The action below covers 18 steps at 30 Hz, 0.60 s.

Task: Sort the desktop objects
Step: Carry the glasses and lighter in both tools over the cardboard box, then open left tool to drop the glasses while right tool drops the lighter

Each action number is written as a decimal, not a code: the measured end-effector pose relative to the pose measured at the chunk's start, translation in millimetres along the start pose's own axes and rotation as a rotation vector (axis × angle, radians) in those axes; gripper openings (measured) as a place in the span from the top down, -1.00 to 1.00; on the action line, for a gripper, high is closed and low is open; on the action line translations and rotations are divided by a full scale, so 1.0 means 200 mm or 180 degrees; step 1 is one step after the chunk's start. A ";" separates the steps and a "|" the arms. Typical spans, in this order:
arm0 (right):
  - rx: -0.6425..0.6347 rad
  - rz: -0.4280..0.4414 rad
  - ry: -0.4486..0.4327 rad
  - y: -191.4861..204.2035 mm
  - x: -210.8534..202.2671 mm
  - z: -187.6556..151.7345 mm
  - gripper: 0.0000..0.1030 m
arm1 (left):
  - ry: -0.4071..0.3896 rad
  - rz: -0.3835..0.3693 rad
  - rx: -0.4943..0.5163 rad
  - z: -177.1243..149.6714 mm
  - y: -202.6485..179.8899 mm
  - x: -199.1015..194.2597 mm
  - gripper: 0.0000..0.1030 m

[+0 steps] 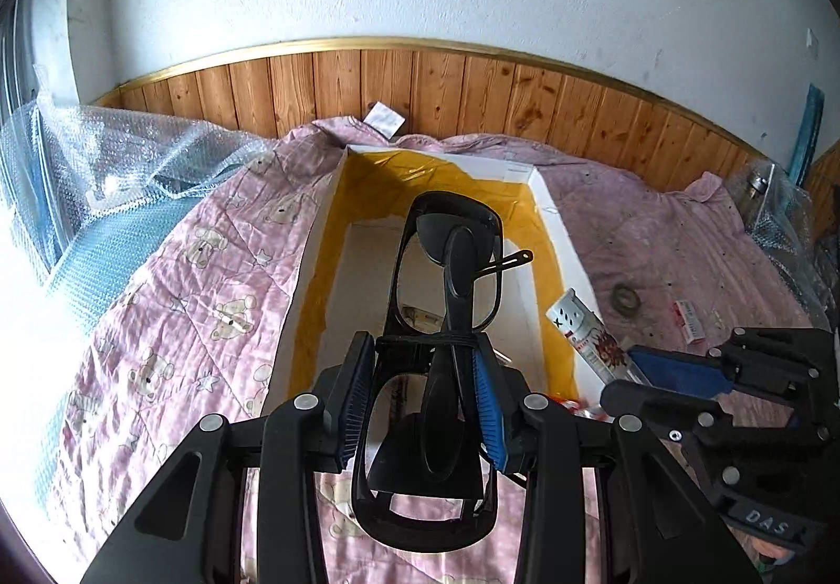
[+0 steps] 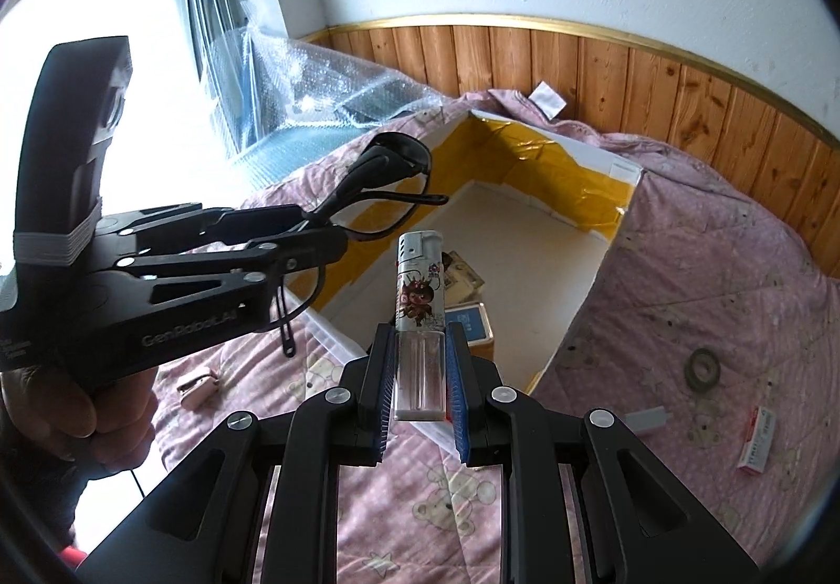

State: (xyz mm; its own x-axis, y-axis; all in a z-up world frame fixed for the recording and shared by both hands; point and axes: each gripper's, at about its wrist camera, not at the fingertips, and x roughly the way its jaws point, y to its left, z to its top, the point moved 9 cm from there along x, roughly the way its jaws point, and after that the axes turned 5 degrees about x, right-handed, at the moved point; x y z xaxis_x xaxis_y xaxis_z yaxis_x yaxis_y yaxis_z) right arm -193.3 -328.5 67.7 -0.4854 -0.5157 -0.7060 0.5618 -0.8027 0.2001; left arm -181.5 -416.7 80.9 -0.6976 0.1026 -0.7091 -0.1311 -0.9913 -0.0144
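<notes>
Far left, crumpled clear bubble wrap (image 1: 131,154) lies by the window, on the edge of the pink bear-print quilt (image 1: 173,279). The left tongs (image 1: 426,390) pinch black-framed folded glasses (image 1: 446,300) at the bridge, holding them above the near end of the open white cardboard box lined with yellow tape (image 1: 325,227); a black hair clip (image 1: 512,261) hangs on the frame. Just right, the right tongs (image 2: 420,374) are pressed onto a clear plastic lighter with a cartoon sleeve and silver cap (image 2: 418,300), upright over the box's near edge. Farther right on the quilt lie a dark ring (image 2: 703,363) and a small red-and-white packet (image 2: 758,442).
</notes>
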 end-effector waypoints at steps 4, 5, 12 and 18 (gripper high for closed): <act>0.0004 0.0020 0.0086 -0.02 0.07 0.00 0.62 | 0.0101 0.0018 0.0054 0.00 0.01 0.09 0.26; 0.0009 0.0026 0.0107 -0.03 0.09 0.00 0.62 | 0.0131 0.0018 0.0069 -0.01 0.01 0.12 0.26; -0.0032 0.0039 0.0243 -0.05 0.21 -0.02 0.62 | 0.0233 0.0010 0.0074 -0.03 0.04 0.24 0.26; -0.0025 0.0016 0.0288 -0.08 0.27 -0.04 0.59 | 0.0331 -0.0059 0.0118 -0.06 0.03 0.30 0.25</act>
State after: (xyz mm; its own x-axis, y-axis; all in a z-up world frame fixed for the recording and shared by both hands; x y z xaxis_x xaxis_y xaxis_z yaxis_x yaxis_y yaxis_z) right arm -223.8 -341.7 20.6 -0.4202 -0.4902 -0.7636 0.5695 -0.7976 0.1986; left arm -216.6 -416.7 30.0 -0.6181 0.1098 -0.7784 -0.1706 -0.9853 -0.0035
